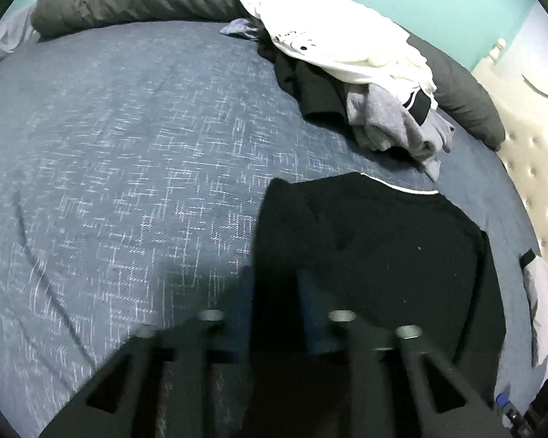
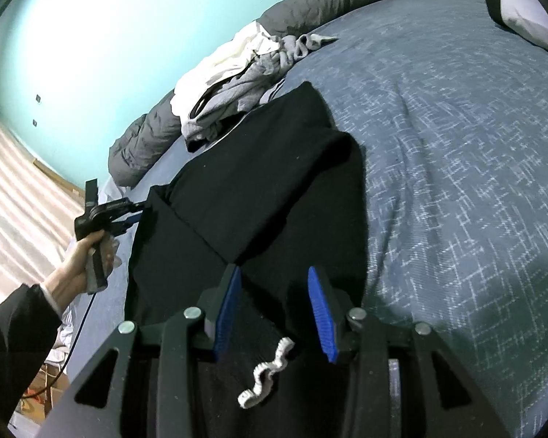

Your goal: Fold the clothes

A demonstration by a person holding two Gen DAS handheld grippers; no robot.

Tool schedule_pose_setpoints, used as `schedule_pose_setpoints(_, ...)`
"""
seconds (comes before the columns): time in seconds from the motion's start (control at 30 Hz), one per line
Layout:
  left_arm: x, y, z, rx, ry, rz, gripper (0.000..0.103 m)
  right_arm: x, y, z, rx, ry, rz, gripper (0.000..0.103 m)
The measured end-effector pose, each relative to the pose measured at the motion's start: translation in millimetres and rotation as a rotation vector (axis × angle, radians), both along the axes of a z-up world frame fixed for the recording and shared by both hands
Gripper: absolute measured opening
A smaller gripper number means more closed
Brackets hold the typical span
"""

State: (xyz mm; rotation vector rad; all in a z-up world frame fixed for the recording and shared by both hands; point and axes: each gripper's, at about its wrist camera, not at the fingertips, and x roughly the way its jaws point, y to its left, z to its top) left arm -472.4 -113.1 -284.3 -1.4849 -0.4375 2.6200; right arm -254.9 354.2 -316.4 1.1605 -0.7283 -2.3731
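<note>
Both grippers, left and right, meet black garment.

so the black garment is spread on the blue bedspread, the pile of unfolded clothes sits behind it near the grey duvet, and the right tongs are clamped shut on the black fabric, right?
Not quite. The right tongs are open: the right wrist view shows their blue pads apart, over the black garment without pinching it. The rest holds: it lies on the blue bedspread, the pile of unfolded clothes behind it by the grey duvet.
</note>
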Motion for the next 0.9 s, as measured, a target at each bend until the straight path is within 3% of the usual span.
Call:
schedule_pose_setpoints(0.13, 1, -15, -4, -0.001, 0.005, 0.075, 0.007, -2, -4, -2, 0.004, 0.0, 0.023, 0.04)
schedule_pose_setpoints(0.4, 0, -8, -9, -0.065, -0.017, 0.087, 0.01, -3, -8, -4, 0.016, 0.003, 0.037, 0.04)
schedule_pose_setpoints(0.57, 11, -1, 15, -0.144, 0.058, 0.079, 0.011, -3, -7, -5, 0.014, -0.003, 0.027, 0.04)
schedule_pose_setpoints(0.67, 14, 5, 22, -0.15, 0.083, 0.043, 0.011, -1, -7, -3, 0.014, 0.005, 0.025, 0.04)
schedule_pose_setpoints(0.9, 1, 26, -14, -0.192, -0.026, -0.024, 0.011, -1, -14, 3, 0.003, 0.029, 0.059, 0.04)
